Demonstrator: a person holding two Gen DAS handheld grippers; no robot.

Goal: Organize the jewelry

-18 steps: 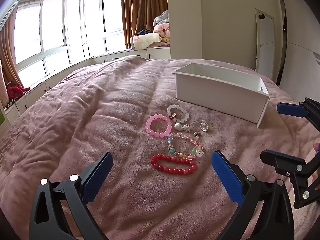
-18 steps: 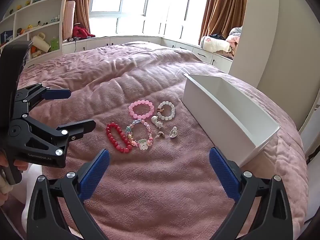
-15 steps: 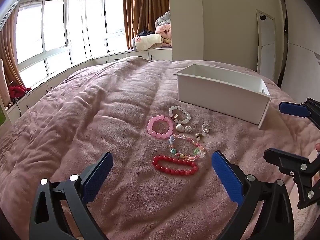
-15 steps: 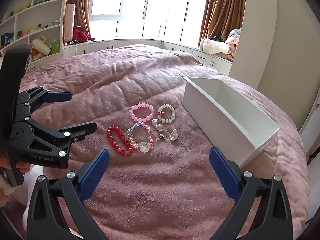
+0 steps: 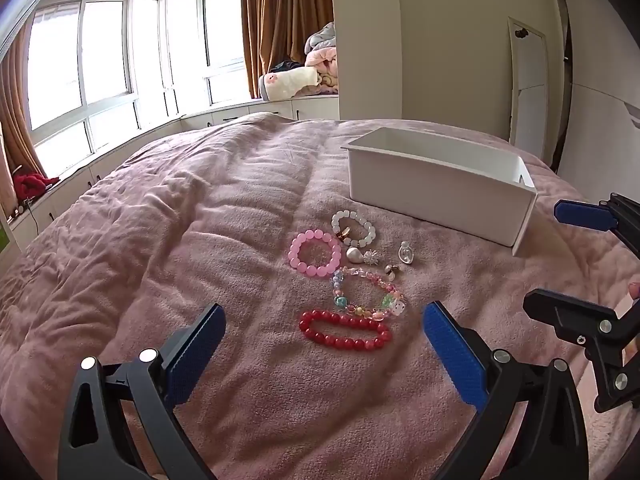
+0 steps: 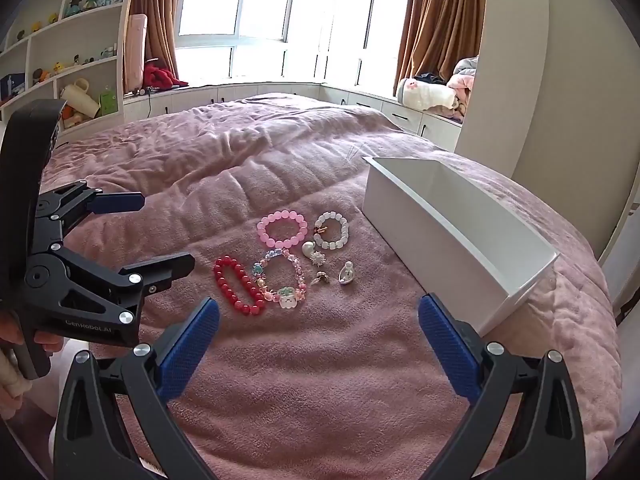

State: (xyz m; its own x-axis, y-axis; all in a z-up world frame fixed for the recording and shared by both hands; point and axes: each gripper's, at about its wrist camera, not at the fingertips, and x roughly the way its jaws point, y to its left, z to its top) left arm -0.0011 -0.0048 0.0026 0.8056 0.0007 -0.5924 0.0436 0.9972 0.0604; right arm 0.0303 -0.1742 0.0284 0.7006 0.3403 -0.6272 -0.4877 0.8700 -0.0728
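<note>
Jewelry lies on a pink bedspread point(image 5: 160, 260): a red bead bracelet point(image 5: 344, 332) point(image 6: 236, 284), a pink bead bracelet point(image 5: 315, 253) point(image 6: 282, 229), a white bead bracelet point(image 5: 354, 227) point(image 6: 332, 230), a multicolour charm bracelet point(image 5: 366, 294) point(image 6: 280, 280) and small earrings and pendants point(image 5: 404, 252) point(image 6: 346, 274). An empty white box point(image 5: 436, 184) point(image 6: 452, 228) stands beyond them. My left gripper point(image 5: 324, 344) is open and empty, just short of the red bracelet. My right gripper point(image 6: 318, 336) is open and empty, near the charm bracelet.
Each gripper shows in the other's view: the right one point(image 5: 580, 256) at the right edge, the left one point(image 6: 132, 236) at the left. Windows, brown curtains and folded blankets point(image 6: 436, 92) are behind the bed. Shelves point(image 6: 60, 60) stand at far left.
Both grippers have shifted slightly; the jewelry sits a little further right in the left wrist view. Both stay open. Nothing on the bed has moved.
</note>
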